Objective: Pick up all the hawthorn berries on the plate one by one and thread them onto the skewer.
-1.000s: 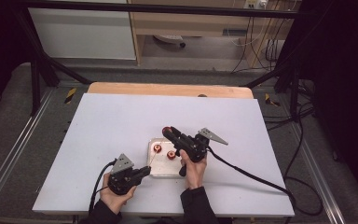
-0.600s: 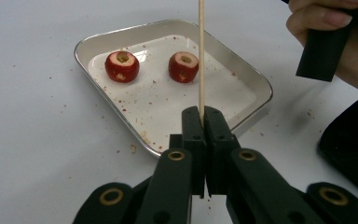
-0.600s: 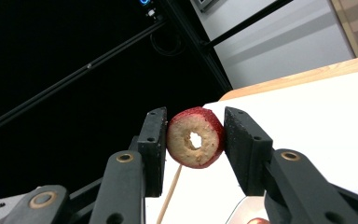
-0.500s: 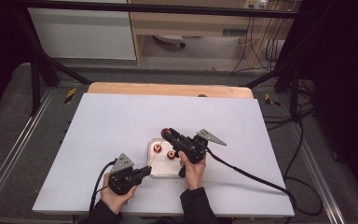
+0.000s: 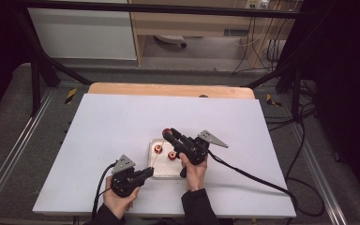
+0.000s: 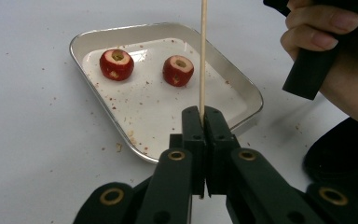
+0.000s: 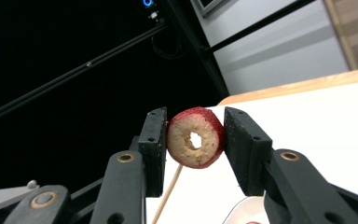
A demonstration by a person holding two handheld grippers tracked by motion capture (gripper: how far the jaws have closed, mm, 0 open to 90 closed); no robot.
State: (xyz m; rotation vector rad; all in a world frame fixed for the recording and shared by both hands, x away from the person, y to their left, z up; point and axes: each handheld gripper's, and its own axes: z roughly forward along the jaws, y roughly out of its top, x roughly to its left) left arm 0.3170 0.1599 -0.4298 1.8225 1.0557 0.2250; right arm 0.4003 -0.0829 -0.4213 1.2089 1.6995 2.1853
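1. High view: the left gripper (image 5: 146, 172) sits at the near edge of the white tray (image 5: 161, 172); the right gripper (image 5: 168, 135) is raised over the tray's far end, a red cored fruit (image 5: 167, 132) at its tip.
2. Left gripper view: jaws clamped on a thin wooden skewer (image 6: 203, 56) standing upright; two cored fruits (image 6: 116, 64) lie in the tray (image 6: 242, 88).
3. Right gripper view: jaws pinch the cored fruit (image 7: 196, 137) by its sides, hole facing the camera; the skewer (image 7: 168, 193) slants just below it.

A white table (image 5: 112, 136) has a wooden strip (image 5: 168, 89) along its twelve-o'clock edge. Beyond, at eleven o'clock, stands a white cabinet (image 5: 82, 33); cables (image 5: 262, 47) hang at one o'clock.
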